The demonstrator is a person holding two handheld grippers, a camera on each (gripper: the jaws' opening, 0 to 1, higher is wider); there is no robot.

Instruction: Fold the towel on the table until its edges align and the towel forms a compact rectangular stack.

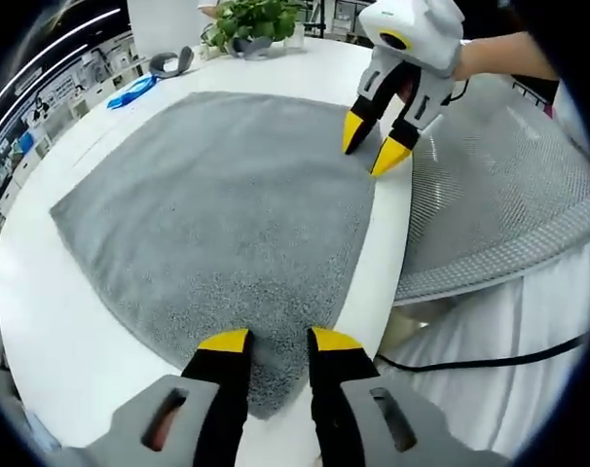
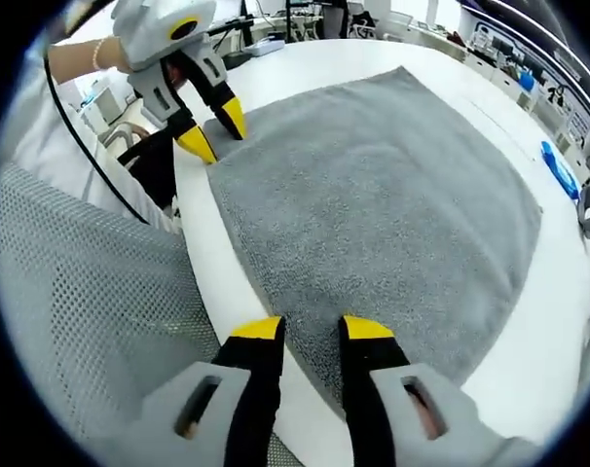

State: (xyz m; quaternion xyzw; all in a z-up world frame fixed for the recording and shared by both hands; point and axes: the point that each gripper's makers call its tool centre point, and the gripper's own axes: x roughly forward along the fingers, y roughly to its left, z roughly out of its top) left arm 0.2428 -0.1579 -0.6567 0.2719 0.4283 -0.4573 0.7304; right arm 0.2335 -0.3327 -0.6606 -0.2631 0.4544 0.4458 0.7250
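Note:
A grey towel [image 1: 217, 204] lies spread flat on the white table [image 1: 52, 331]. One near corner of it lies between the yellow tips of my left gripper [image 1: 280, 341], whose jaws stand open over it. My right gripper [image 1: 373, 144] is at the neighbouring corner by the table edge, open, with its tips down on the cloth. In the right gripper view the towel [image 2: 383, 204] runs away from my right gripper [image 2: 312, 331], which is open over its corner. There my left gripper [image 2: 215, 131] is at the far left corner, also open.
A grey mesh chair [image 1: 499, 195] [image 2: 91, 311] stands against the table edge beside both corners. A black cable [image 1: 480, 362] hangs below it. At the table's far side are a potted plant [image 1: 251, 24], a blue object [image 1: 129, 92] [image 2: 560, 170] and a grey object [image 1: 168, 63].

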